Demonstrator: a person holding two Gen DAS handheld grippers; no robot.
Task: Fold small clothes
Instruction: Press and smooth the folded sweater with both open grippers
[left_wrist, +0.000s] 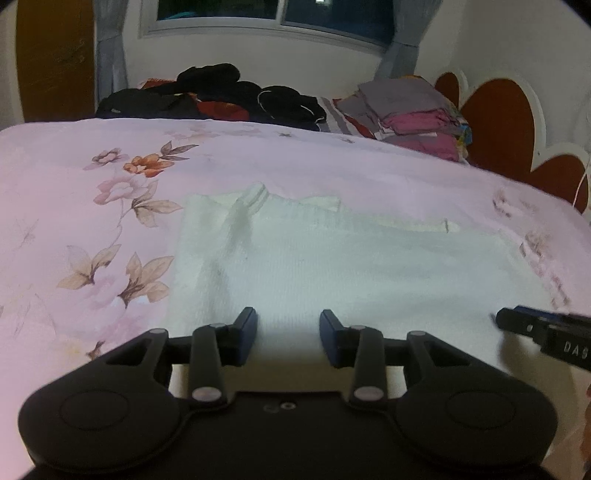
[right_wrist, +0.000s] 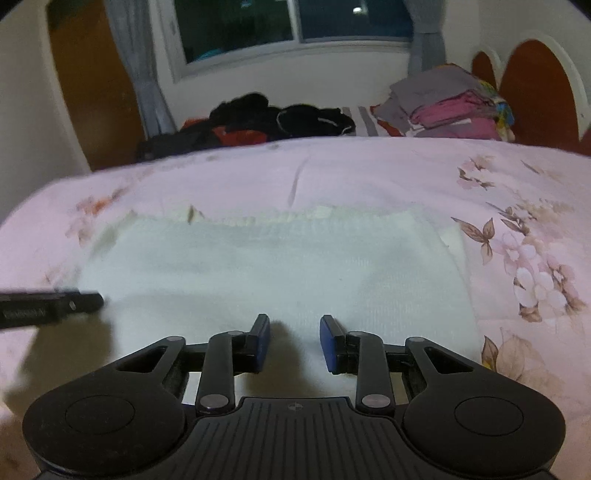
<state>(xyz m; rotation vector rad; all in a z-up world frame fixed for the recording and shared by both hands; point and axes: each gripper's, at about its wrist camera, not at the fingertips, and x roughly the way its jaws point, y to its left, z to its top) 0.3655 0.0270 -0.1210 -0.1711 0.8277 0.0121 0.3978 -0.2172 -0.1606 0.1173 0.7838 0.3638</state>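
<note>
A white knitted garment (left_wrist: 351, 266) (right_wrist: 277, 266) lies spread flat on the pink flowered bed cover (left_wrist: 74, 184) (right_wrist: 369, 170), with a crease down its left side and its ribbed edge at the far end. Over the garment's near edge, toward its left, my left gripper (left_wrist: 289, 321) is open, and only cloth shows below the gap between its fingers. My right gripper (right_wrist: 294, 325) is open too, over the near edge further right, and holds nothing. Each gripper's tip shows in the other's view: the right gripper (left_wrist: 517, 321) and the left gripper (right_wrist: 88, 301).
At the far side of the bed lies a loose pile of black and red clothes (left_wrist: 221, 92) (right_wrist: 277, 118). To its right stands a stack of folded grey and pink clothes (left_wrist: 413, 114) (right_wrist: 454, 107). A red-brown headboard (left_wrist: 498, 122) borders the right side, and a window is behind.
</note>
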